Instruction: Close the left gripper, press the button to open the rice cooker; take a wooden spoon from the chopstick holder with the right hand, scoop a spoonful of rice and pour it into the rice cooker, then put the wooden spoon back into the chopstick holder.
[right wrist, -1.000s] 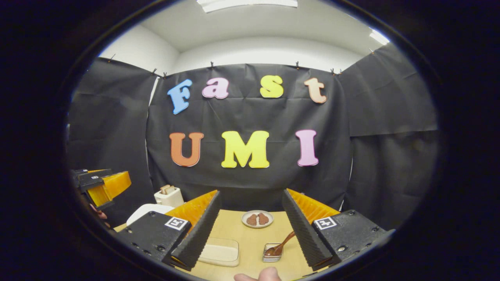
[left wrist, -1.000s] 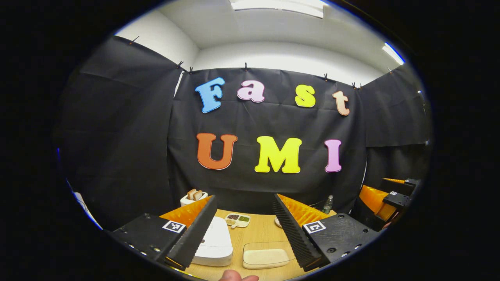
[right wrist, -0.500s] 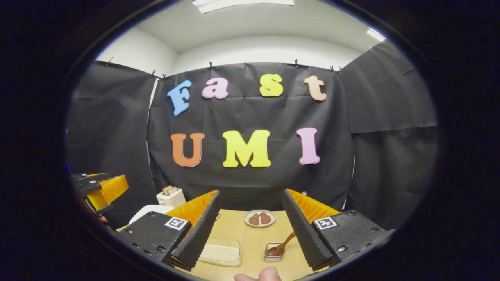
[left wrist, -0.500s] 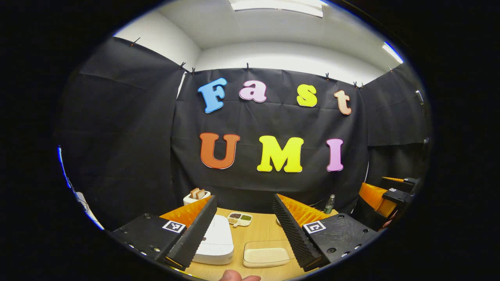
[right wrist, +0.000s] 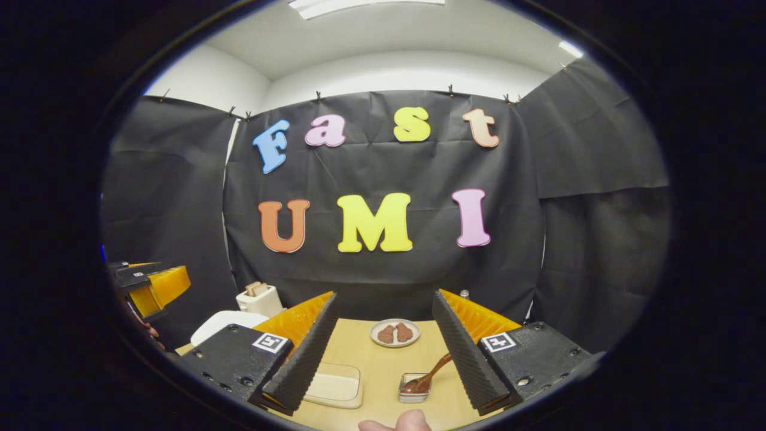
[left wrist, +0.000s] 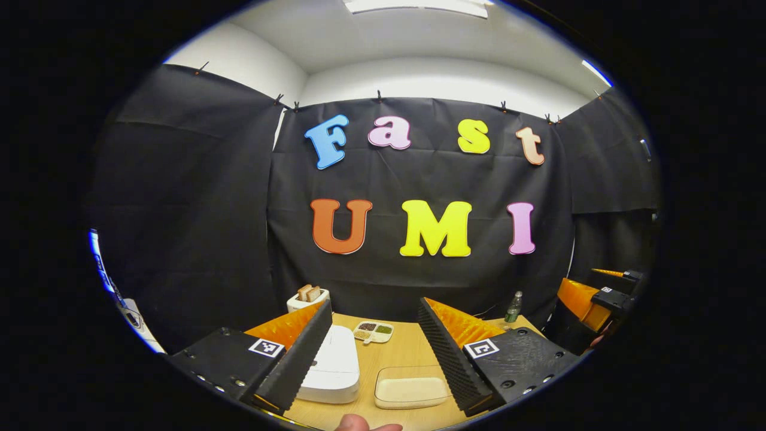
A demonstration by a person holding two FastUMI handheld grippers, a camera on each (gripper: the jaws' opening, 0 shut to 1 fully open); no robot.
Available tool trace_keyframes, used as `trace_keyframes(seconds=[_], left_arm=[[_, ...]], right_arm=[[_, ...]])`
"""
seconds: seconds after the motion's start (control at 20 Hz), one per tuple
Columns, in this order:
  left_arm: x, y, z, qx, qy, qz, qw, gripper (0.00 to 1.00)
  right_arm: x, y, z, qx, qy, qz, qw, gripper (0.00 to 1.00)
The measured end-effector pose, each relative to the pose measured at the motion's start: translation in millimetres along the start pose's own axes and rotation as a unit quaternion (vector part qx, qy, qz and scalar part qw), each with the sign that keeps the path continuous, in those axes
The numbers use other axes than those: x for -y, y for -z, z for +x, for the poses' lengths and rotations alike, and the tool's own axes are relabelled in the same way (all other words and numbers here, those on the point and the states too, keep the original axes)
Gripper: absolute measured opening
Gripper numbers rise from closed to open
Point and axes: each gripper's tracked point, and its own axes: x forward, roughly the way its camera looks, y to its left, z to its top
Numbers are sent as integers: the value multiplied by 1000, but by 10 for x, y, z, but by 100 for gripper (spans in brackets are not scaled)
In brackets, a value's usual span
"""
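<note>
The left gripper [left wrist: 374,353] hangs above the table [left wrist: 401,353] with its fingers spread wide and nothing between them. Just past its left finger sits the white rice cooker [left wrist: 332,368], lid down; between the fingers, close in, lies a clear box of rice [left wrist: 412,389], and farther ahead a small divided dish [left wrist: 373,331]. A toaster [left wrist: 307,297] with bread stands beyond the cooker, and a bottle [left wrist: 513,307] beyond the right finger. Far to its right the right gripper [left wrist: 589,297] shows at the edge. A fingertip [left wrist: 359,424] pokes in at the bottom. The right gripper [right wrist: 383,350] also has its fingers apart, empty, above the table [right wrist: 383,365]. Just inside its right finger stands the holder [right wrist: 413,389] with the wooden spoon [right wrist: 429,374] leaning in it, handle up toward that finger. The rice box [right wrist: 335,386] lies by its left finger, partly hidden behind it, and a plate [right wrist: 394,333] of brown pieces sits straight ahead, nothing between. The cooker [right wrist: 221,323], the toaster [right wrist: 258,298] and the left gripper [right wrist: 149,287] lie off to its left.
</note>
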Motion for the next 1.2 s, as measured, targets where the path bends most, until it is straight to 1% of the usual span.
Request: trace_keyframes(seconds=[0.15, 0.3, 0.4, 0.5, 0.6, 0.75, 0.8, 0.85, 0.9, 0.95, 1.0, 1.05, 1.1, 1.15, 1.2], left_arm=[[-34, 85, 65, -18, -21, -11, 1000, 94], [-142, 198, 132, -46, -51, -13, 998, 94], [-194, 309, 199, -74, -56, -5, 996, 94], [-264, 463, 304, -112, -45, -2, 993, 94], [-443, 579, 384, -150, -43, -7, 988, 95], [-738, 794, 586, -194, -40, -15, 980, 95], [-846, 886, 643, -210, -38, -20, 977, 92], [-946, 978, 713, -224, -37, -24, 974, 76], [-1075, 1104, 760, -242, -41, -25, 969, 66], [-1176, 1232, 806, -261, -42, -25, 964, 59], [-1256, 1364, 825, -283, -39, -28, 958, 39], [-1306, 1467, 873, -296, -32, -33, 954, 33], [-1347, 1555, 892, -310, -25, -38, 949, 18], [-1359, 1674, 900, -333, -17, -45, 942, 12], [-1404, 1776, 948, -342, -12, -49, 938, 7]], right_arm=[[62, 95, 151, -9, -19, 7, 1000, 100], [142, 170, 318, -10, -38, 1, 999, 100], [174, 211, 424, -12, -52, 7, 999, 100], [210, 276, 536, -18, -60, 18, 998, 100], [249, 369, 608, -35, -60, 19, 997, 100], [342, 352, 614, -37, -39, 21, 998, 100], [345, 372, 592, -38, -31, 21, 999, 100], [332, 377, 565, -40, -27, 20, 999, 100], [312, 400, 526, -42, -20, 15, 999, 100], [319, 406, 490, -42, -10, 4, 999, 100], [317, 403, 452, -41, -1, -7, 999, 100], [315, 409, 407, -41, 8, -15, 999, 100], [319, 409, 365, -41, 17, -21, 999, 100], [324, 437, 318, -43, 26, -23, 998, 100], [326, 472, 274, -48, 34, -23, 998, 100]])
